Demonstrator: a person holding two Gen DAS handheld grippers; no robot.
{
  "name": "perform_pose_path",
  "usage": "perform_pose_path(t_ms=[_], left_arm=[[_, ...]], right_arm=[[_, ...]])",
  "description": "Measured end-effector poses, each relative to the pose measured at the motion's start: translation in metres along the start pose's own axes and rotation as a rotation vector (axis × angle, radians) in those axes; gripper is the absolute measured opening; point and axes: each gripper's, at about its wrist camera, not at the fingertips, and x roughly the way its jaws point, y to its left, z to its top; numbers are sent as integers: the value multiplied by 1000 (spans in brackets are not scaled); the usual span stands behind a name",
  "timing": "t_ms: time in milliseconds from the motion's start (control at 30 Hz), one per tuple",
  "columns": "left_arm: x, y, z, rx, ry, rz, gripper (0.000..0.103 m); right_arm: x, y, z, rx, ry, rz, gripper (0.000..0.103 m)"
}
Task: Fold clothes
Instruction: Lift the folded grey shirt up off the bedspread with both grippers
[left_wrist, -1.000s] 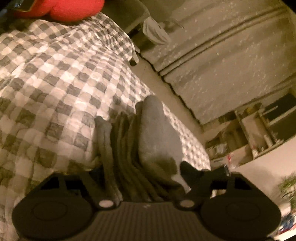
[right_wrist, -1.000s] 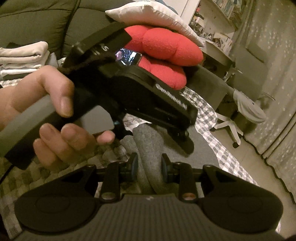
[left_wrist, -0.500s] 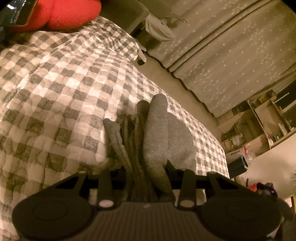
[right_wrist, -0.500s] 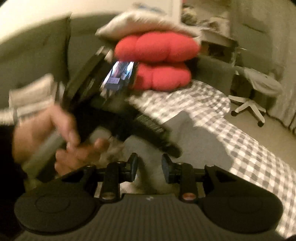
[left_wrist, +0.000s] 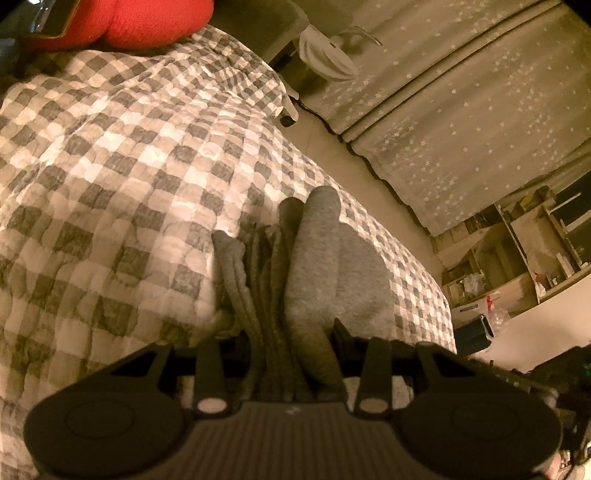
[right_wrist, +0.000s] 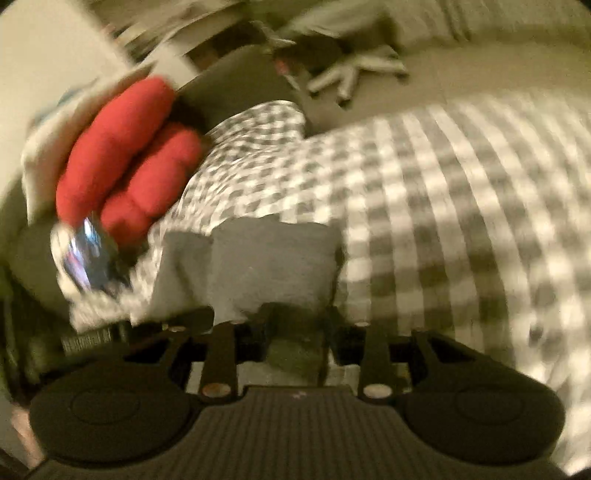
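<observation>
A soft grey cloth garment (left_wrist: 317, 280) lies bunched in thick folds on a bed with a grey and white checked quilt (left_wrist: 122, 173). It sits near the edge of the bed, close to both tools.

The left gripper (left_wrist: 291, 343) has the bunched end of the grey garment between its two black fingers. The folds fill the gap and the fingers press on them from both sides, so it looks like it is holding the cloth. The jaws are opening a little right now.

The right gripper (right_wrist: 297, 325) shows in a blurry picture. Its jaws are opening too. The grey garment (right_wrist: 266, 266) lies just in front of it, and a dark bit of cloth sits in the gap, but I cannot tell if the fingers press on it.

A fat red plush cushion (right_wrist: 125, 155) lies at the far end of the bed, and a pale curtain with small stars (left_wrist: 461, 110) hangs past the floor.

I think the step is gathering the garment into a neat bundle. Next, the right tool needs a firm hold on a free edge, so both tools can lay the cloth flat and fold it over.
</observation>
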Motion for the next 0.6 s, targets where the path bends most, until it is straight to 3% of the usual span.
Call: perform_pose_path(t_ms=[133, 333, 500, 600], left_arm=[[0, -1, -1, -2, -1, 2, 42], [-2, -2, -2, 4, -3, 4, 42], [-2, -2, -2, 8, -8, 4, 42], [-1, 0, 0, -9, -3, -3, 44]], right_arm=[[-8, -7, 1, 55, 7, 37, 46], [2, 32, -1, -163, -62, -28, 46], [26, 9, 13, -48, -84, -83, 48], [31, 9, 16, -66, -114, -95, 48]])
